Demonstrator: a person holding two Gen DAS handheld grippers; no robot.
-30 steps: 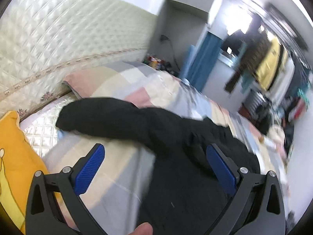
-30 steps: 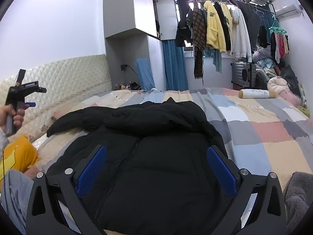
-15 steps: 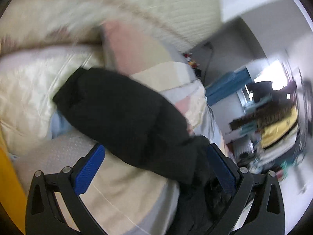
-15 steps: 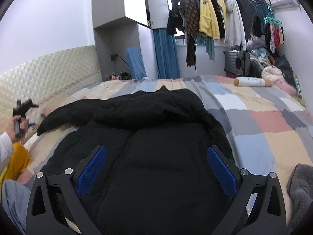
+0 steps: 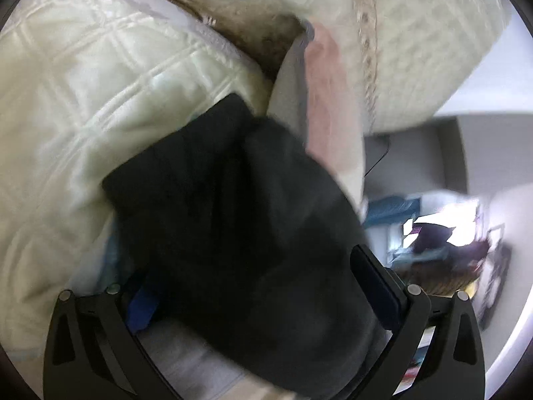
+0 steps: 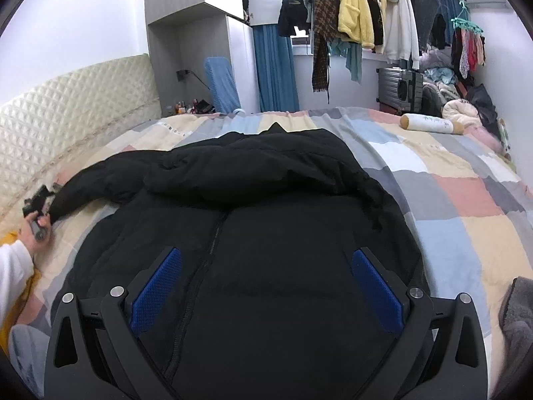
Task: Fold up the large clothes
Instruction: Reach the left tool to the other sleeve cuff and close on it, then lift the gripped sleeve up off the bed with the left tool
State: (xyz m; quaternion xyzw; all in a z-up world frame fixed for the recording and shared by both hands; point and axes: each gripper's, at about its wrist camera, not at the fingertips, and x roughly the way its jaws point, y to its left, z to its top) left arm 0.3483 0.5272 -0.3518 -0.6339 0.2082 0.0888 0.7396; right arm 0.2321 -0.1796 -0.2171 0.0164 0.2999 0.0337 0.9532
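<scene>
A bedroom is seen: a bed covered by a patchwork quilt (image 6: 466,200), a cream quilted headboard (image 6: 66,100) on the left, a rail of hanging clothes (image 6: 366,10) by the window, a grey suitcase (image 6: 399,90) under it. A black padded jacket (image 6: 266,233) is laid front-up on the quilt, zip closed, hood end toward the far side, its left-side sleeve (image 6: 100,183) stretched out toward the headboard. Step in hand, as judged: the sleeve cuff is being taken so that the sleeve can be folded in across the body; no fold is made yet. The left gripper (image 5: 260,286) is placed around the sleeve cuff (image 5: 216,200), its jaws wide apart with black fabric filling the gap between them; the blue pad on its left finger (image 5: 143,306) is partly covered by the cloth. The view is blurred, so a firm clamp is not shown; the jaws are read as not yet closed. In the right wrist view the person's hand (image 6: 36,230) is seen at the cuff with that gripper. The right gripper (image 6: 263,286) is held fully spread above the jacket's lower body, nothing between its pads, contact with the cloth not determinable. Next move, as judged: jaws to be closed on the cuff, sleeve to be lifted clear of the cream quilted pillow (image 5: 83,116) and carried across the chest; thick padding is likely to slip or spring back unless a deep bite is taken.
</scene>
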